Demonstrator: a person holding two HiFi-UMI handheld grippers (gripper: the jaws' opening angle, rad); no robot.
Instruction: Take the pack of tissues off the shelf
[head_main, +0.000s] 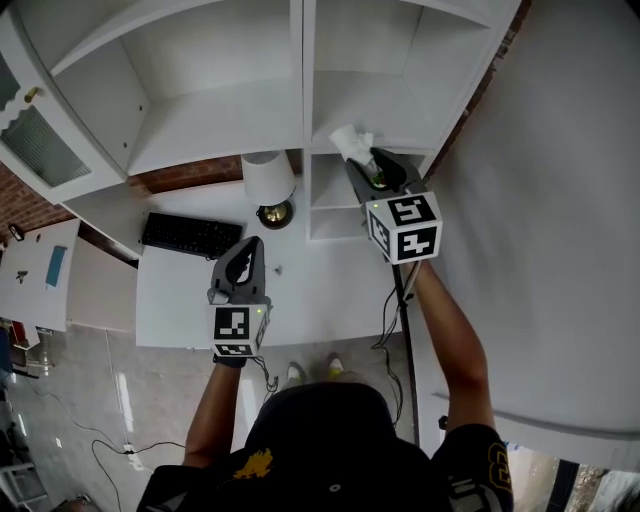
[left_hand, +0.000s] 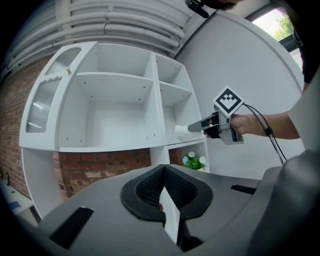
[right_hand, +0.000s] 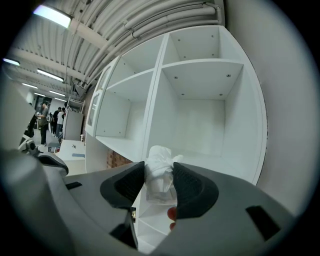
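Right hand-held gripper (right_hand: 159, 174) clamps the tissue pack (right_hand: 160, 156); left hand-held gripper (left_hand: 163, 172) closed, empty.

Below me a black keyboard (head_main: 192, 235) lies far left on the white desk (head_main: 320, 290), a white lamp (head_main: 269, 180) just right of it. Farther right, small potted flowers (left_hand: 194, 160); brick wall (head_main: 195, 173) behind.

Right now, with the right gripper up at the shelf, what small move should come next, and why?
Probably draw the right gripper straight back from the shelf. Its jaws are closed on the pack of tissues at the compartment's front edge, so only the pull-out seems left. The left gripper is shut, empty and low.
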